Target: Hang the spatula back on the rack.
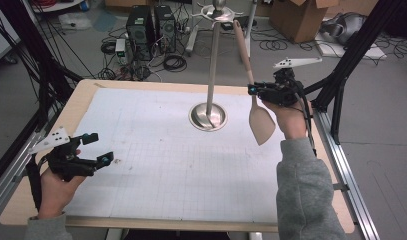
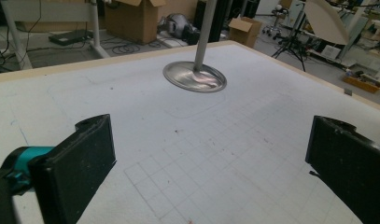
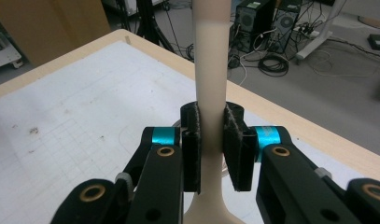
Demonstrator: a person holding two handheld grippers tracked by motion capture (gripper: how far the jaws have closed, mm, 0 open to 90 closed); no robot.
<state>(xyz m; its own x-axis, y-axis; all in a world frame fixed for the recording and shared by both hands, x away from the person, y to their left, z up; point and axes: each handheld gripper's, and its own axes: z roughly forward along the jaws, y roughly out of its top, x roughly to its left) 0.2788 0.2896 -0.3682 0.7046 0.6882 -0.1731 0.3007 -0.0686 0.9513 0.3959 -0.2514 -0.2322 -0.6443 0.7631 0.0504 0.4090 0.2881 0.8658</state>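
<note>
Spatula held aloft beside the rack; slip risk noted.

The right gripper (image 1: 252, 90) pinches the spatula (image 1: 254, 95) by its handle, blade down, above the tabletop (image 1: 156, 145) near the metal stand (image 1: 210, 70). The narrow grip could let it swing or drop. The left gripper (image 1: 98, 148) rests spread and empty. White gridded mat, cluttered cables and boxes behind.
</note>
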